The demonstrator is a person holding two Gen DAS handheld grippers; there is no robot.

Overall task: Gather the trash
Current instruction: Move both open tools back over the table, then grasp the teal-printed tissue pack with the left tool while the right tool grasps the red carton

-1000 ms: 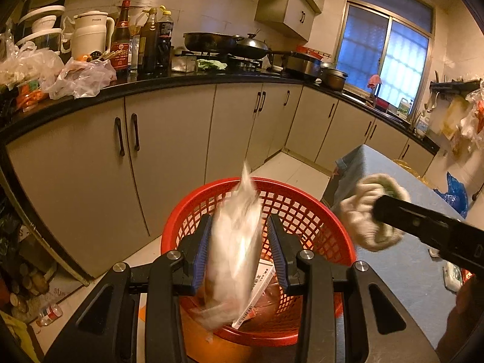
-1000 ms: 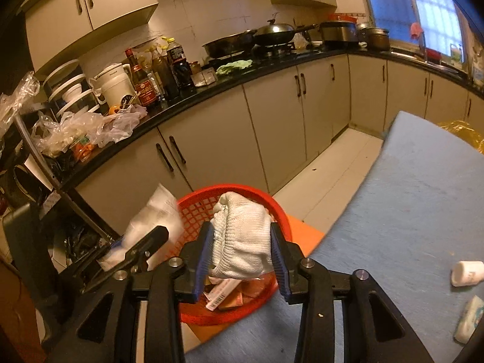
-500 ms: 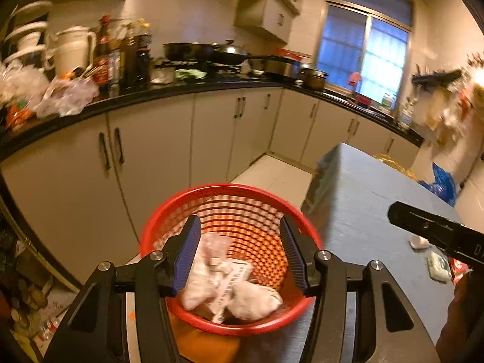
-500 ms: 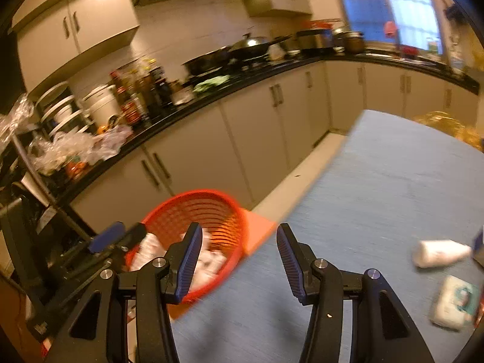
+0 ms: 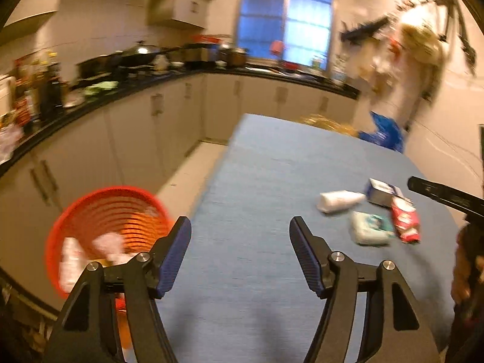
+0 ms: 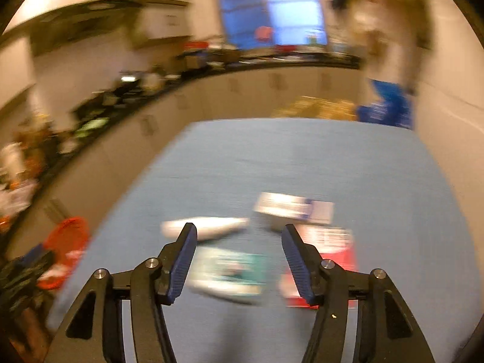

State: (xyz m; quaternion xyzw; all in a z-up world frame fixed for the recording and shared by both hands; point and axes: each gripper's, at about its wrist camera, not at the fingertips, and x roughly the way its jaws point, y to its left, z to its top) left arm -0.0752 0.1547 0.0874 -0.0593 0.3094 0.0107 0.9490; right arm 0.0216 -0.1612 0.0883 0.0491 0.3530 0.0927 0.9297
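Trash lies on the blue table (image 5: 272, 163): a white bottle (image 5: 338, 201), a teal-and-white packet (image 5: 370, 228), a red wrapper (image 5: 405, 219) and a white-and-blue carton (image 5: 382, 195). My left gripper (image 5: 240, 227) is open and empty over the table's left part. The red basket (image 5: 106, 208) with dropped trash sits low at the left, beside the table. My right gripper (image 6: 239, 233) is open and empty just above the bottle (image 6: 208, 227), the packet (image 6: 230, 272), the wrapper (image 6: 329, 257) and the carton (image 6: 293, 208). The right wrist view is blurred.
Beige cabinets under a black counter (image 5: 90, 103) crowded with pots and bottles run along the left and back. A blue bag (image 5: 384, 133) sits past the table's far right corner. Bags hang on the right wall (image 5: 405, 51). The basket (image 6: 68, 242) shows at the far left.
Both grippers let their trash drop into the red basket, opened, and swung right from the basket to over the table. The right gripper now hovers over the remaining trash.
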